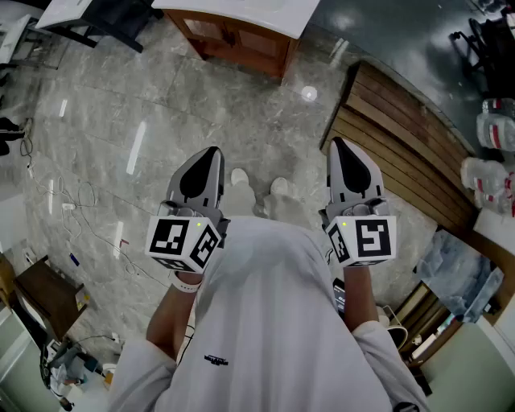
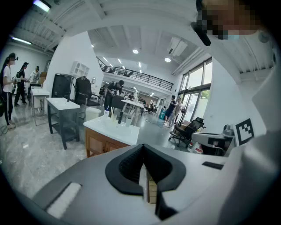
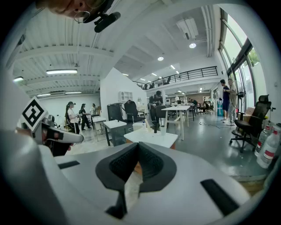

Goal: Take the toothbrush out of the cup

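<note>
I stand on a marble floor (image 1: 121, 105) with both grippers held out in front of me, well short of a white-topped wooden table (image 1: 241, 16). My left gripper (image 1: 211, 153) and my right gripper (image 1: 338, 145) are both shut and hold nothing. In the left gripper view the left gripper (image 2: 142, 147) looks toward that table (image 2: 109, 128), where a few small items (image 2: 120, 117) stand. The right gripper (image 3: 137, 146) looks at the same table (image 3: 151, 137) with cups and a dark item (image 3: 154, 126) on it. No toothbrush can be made out at this distance.
A slatted wooden platform (image 1: 402, 137) lies on the floor to my right, with plastic bottles (image 1: 492, 129) beyond it. Cables (image 1: 72, 201) trail over the floor on the left. Office chairs (image 2: 189, 129), desks (image 2: 66, 105) and several people (image 2: 9, 88) stand farther off.
</note>
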`<state>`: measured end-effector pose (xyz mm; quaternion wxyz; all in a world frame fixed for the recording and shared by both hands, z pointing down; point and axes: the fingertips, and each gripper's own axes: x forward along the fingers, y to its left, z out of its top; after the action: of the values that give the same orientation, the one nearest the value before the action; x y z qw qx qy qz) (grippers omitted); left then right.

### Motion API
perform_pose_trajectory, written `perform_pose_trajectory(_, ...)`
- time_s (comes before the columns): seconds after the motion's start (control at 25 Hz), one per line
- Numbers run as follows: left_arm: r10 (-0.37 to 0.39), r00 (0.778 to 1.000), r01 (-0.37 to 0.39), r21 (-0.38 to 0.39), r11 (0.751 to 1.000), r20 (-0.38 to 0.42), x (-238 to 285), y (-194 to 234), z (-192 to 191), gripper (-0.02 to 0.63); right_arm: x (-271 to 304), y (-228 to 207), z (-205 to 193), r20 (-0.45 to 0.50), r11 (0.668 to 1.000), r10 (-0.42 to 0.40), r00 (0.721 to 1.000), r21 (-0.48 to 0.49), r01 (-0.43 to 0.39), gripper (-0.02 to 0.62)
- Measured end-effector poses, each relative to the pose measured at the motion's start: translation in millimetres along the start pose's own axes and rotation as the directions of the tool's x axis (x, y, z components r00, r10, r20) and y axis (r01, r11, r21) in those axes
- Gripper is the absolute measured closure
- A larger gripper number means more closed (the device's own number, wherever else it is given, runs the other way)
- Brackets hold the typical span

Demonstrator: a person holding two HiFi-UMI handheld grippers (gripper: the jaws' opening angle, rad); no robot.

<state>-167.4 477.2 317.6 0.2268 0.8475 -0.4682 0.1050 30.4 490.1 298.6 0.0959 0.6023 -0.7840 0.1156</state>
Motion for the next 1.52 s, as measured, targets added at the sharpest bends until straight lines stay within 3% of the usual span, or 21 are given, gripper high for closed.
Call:
perform_pose_trajectory(0.16,-0.002,1.0,0.002,-0.013,1.0,0.0,-6,-26,-11,0.6,-23,-14,-7,0.0,1.0,-0.001,1.0,-0.023,0.001,0.589)
perform_pose_trajectory(0.4,-0.001,1.0,0.0,0.025,1.0,0.024,-10,-50,-6,0.6,-42,-33,-2,0.053,1.0,0.001,0.999,0.023,-0.003,0.588)
perform_pose_trajectory(0.6,0.02,1.0,-0.021,0.057,0.998,0.013,-5,-54,-17,0.6,-37,-46,-10,0.045,0.999,0.038,0.998,-0.014,-0.037,0.588)
perform_pose_trajectory(0.84,0.04,0.999,-0.039,0.018,0.999,-0.015,22,-34,-22,0.6,-15,-68,-1,0.055,0.999,0.035,0.998,-0.019,-0.034,0.586)
perform_pose_trajectory(1.2,0.003,1.0,-0.003,-0.001,1.0,0.021,156,35,48,0.6,127,-111,35,0.07,0.999,0.025,0.997,-0.043,-0.022,0.586)
perform_pose_trajectory(1.52,-0.065,0.998,0.065,0.019,0.998,0.003,288,118,154,0.6,295,-140,101,0.058,0.998,0.0,0.998,-0.063,0.004,0.588)
